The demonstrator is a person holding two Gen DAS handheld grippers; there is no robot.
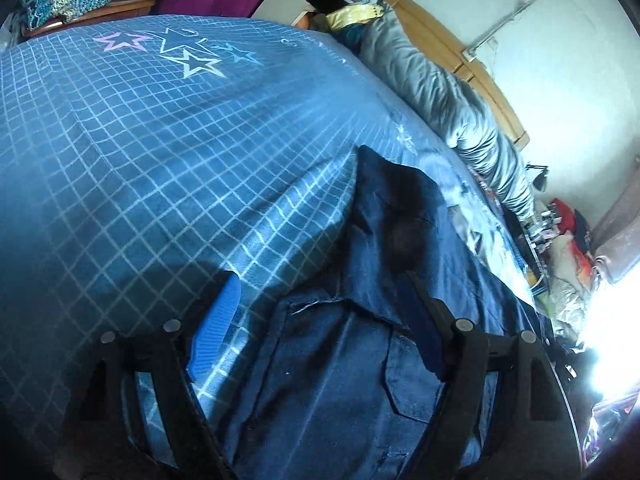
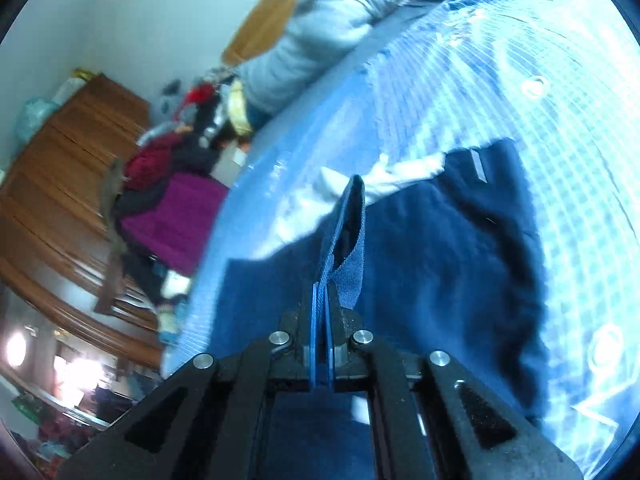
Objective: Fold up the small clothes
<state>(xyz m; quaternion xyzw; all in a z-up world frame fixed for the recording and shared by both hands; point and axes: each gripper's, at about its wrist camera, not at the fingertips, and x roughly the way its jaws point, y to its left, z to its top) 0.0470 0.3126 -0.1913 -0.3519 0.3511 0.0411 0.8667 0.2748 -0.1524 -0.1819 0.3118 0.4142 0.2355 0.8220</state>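
While the dark blue garment (image 2: 440,248) lies spread on the blue checked bedspread (image 1: 140,140), a narrow strip of its cloth (image 2: 348,236) stands up, pinched tight between the blue pads of the right gripper (image 2: 322,300). Over on the other side, the left gripper (image 1: 320,320) hangs low above the garment with its fingers (image 1: 218,320) wide apart, nothing between them gripped. A grey quilt (image 1: 440,92) lies bunched along the bed's far edge.
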